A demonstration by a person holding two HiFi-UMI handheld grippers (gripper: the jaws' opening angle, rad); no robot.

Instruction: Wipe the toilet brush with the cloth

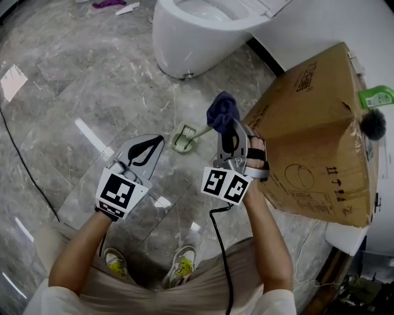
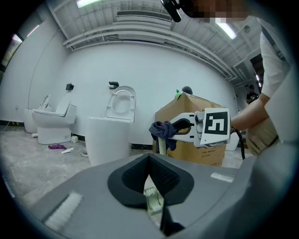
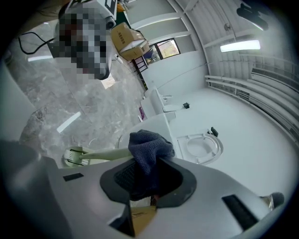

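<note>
A pale green toilet brush (image 1: 184, 138) has its head low by the marble floor, and its handle slants up to the right. A dark blue cloth (image 1: 223, 109) is bunched round the handle's upper end, with my right gripper (image 1: 226, 124) shut on it. In the right gripper view the cloth (image 3: 147, 147) fills the jaws and the brush (image 3: 93, 154) runs off to the left. My left gripper (image 1: 159, 140) is shut just left of the brush head and holds nothing that I can see. In the left gripper view the brush head (image 2: 152, 200) shows below the closed tips.
A white toilet (image 1: 184, 37) stands at the back. A big cardboard box (image 1: 314, 129) sits close on the right, with a green item (image 1: 375, 97) on top. A purple rag (image 1: 108, 3) lies far off. The person's shoes (image 1: 178, 264) are below, and a black cable (image 1: 221, 246) hangs.
</note>
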